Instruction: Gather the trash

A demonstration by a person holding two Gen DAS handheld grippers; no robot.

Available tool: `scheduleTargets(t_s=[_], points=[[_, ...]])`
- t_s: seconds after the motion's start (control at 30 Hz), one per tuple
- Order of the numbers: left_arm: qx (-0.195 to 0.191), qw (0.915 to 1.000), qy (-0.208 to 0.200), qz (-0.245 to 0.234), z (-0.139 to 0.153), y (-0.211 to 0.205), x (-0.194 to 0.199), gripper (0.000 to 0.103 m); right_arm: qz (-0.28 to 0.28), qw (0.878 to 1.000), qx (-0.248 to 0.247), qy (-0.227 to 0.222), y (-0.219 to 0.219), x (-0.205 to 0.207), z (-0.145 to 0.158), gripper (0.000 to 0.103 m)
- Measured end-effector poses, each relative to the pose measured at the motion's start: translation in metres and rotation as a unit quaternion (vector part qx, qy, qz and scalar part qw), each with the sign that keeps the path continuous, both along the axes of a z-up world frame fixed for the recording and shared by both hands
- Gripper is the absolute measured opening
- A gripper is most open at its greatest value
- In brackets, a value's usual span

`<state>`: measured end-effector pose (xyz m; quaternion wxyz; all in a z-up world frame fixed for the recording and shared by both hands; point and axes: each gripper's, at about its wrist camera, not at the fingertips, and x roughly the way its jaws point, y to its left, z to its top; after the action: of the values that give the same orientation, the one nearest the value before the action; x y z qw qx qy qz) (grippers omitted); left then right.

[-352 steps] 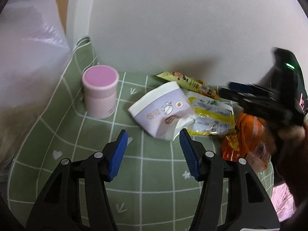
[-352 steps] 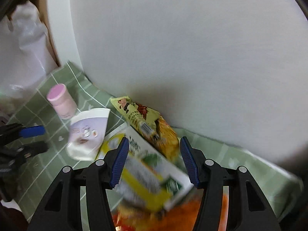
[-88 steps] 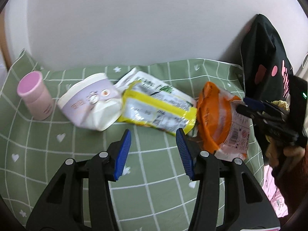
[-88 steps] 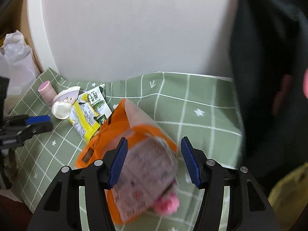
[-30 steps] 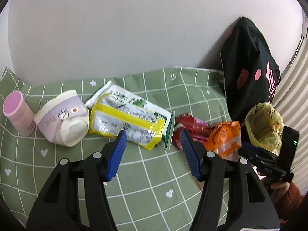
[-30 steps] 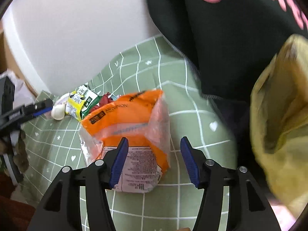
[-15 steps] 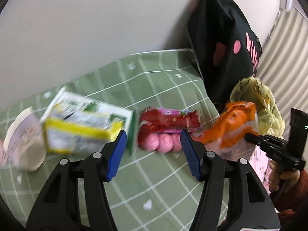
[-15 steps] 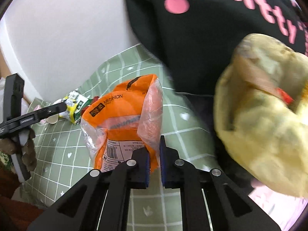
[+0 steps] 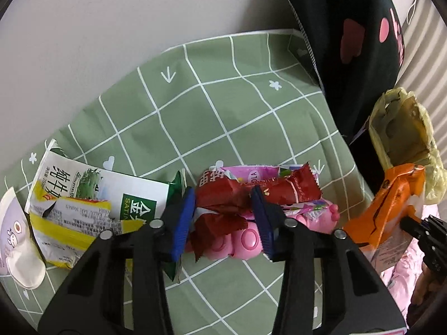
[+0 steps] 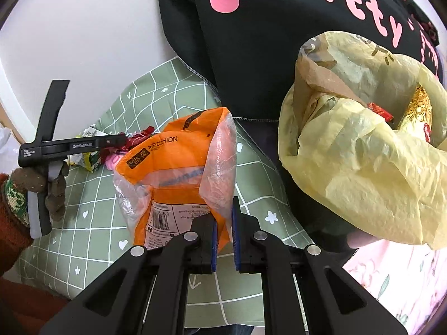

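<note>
- On the green checked cloth (image 9: 223,117), near its right edge, the left gripper (image 9: 222,217) straddled a crumpled red wrapper (image 9: 251,192); its jaws were closing, the blue pads beside the foil but not yet seen to press it.
- Under and just right of the red wrapper lay a pink packet (image 9: 245,237), touching it. Judged: a pinch there might catch both.
- Left of that pair sat a flattened milk carton (image 9: 95,192) overlapped by a yellow wrapper (image 9: 69,223); a pale lilac cup (image 9: 14,240) lay at the far left, uncollected.
- Right gripper (image 10: 223,234): jaws nearly together, clamped on the lower edge of the orange plastic bag (image 10: 178,173), which hung upward from the pads clear of the cloth.
- Yellow trash bag (image 10: 363,153) stood just right of the orange bag, mouth open, with scraps already inside; a black "kitty" garment (image 10: 279,42) was behind it.
- Judged: the orange bag was held by one edge so it could be swung over the open mouth and dropped in; the bag sat off the cloth's right side to keep both hands' travel short.
- Person's hand in a brown glove (image 10: 47,181) gripped the left tool's handle.
</note>
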<state>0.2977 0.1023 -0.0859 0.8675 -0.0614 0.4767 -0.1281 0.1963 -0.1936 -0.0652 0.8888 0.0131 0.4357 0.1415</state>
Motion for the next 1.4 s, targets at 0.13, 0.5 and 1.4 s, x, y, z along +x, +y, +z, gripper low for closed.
scheduleTargets(t_s=[0.13,0.5,1.4], points=[[-0.019,0.9997,-0.007,0.011,0.007,0.011,-0.004,0.004,-0.001,1.000,-0.008,-0.006,0.002,0.000,0.005,0.009],[-0.067,0.9973,-0.029,0.006,0.020,0.033,-0.013,0.003,0.000,1.000,-0.020,0.003,0.007,0.006,0.005,0.009],[-0.012,0.9998,-0.007,-0.017,-0.005,0.010,0.000,0.043,-0.001,1.000,-0.018,0.001,0.008,-0.003,0.008,0.009]])
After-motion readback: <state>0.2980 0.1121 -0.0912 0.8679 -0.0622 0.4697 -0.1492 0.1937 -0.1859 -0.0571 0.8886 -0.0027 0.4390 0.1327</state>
